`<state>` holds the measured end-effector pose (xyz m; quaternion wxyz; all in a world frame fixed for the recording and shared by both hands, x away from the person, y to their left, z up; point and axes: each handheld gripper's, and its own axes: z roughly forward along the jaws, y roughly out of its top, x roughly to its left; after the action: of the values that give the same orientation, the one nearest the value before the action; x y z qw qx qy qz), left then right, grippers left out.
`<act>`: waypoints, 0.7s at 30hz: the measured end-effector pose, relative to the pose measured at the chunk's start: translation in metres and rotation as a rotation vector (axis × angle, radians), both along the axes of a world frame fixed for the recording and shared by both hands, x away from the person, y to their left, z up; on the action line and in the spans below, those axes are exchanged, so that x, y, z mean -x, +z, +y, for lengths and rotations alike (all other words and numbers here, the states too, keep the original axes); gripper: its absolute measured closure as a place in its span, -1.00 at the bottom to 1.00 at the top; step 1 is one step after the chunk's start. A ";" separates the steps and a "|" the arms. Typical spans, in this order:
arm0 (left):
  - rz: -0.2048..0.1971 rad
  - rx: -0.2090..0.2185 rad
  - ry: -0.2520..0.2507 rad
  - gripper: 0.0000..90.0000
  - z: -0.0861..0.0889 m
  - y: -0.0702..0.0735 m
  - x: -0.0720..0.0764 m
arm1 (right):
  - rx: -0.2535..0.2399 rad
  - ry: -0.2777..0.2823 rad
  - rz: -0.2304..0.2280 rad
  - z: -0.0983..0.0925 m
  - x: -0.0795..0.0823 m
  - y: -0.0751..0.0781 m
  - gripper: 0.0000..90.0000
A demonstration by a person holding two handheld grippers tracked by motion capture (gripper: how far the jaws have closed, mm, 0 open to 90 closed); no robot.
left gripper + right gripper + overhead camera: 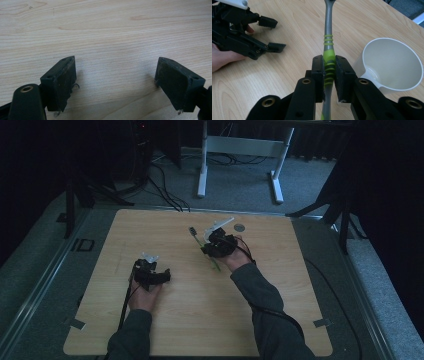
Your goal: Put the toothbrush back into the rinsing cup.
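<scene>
the right gripper (329,72) has its jaws clamped on the green ribbed part of a grey toothbrush (328,45), pads pressing it from both sides. the handle runs straight away from the gripper, out past the top edge of the right gripper view. in the high view the toothbrush (205,247) is a thin green-and-dark stick at the right gripper (216,245), near the middle of the wooden surface (200,320), slanting from upper left to lower right. a white cup (392,65) sits just beside the right jaws, empty and upright. the left gripper (115,82) rests low over bare wood with jaws wide apart and nothing between them; in the high view the left gripper (150,275) lies well left of the toothbrush.
</scene>
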<state>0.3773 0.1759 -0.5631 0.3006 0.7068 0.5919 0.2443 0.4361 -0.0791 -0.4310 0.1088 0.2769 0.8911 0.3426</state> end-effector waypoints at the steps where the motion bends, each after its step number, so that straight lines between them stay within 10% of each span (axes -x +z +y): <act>1: 0.000 0.000 0.000 -0.60 0.000 0.000 0.000 | -0.004 -0.003 -0.001 0.000 0.000 0.000 0.75; 21: 0.000 0.000 0.000 -0.60 0.000 0.000 0.000 | -0.102 -0.027 -0.013 -0.008 -0.002 0.004 0.75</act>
<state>0.3773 0.1759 -0.5631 0.3006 0.7068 0.5920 0.2443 0.4385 -0.0875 -0.4275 0.1052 0.2917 0.8680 0.3878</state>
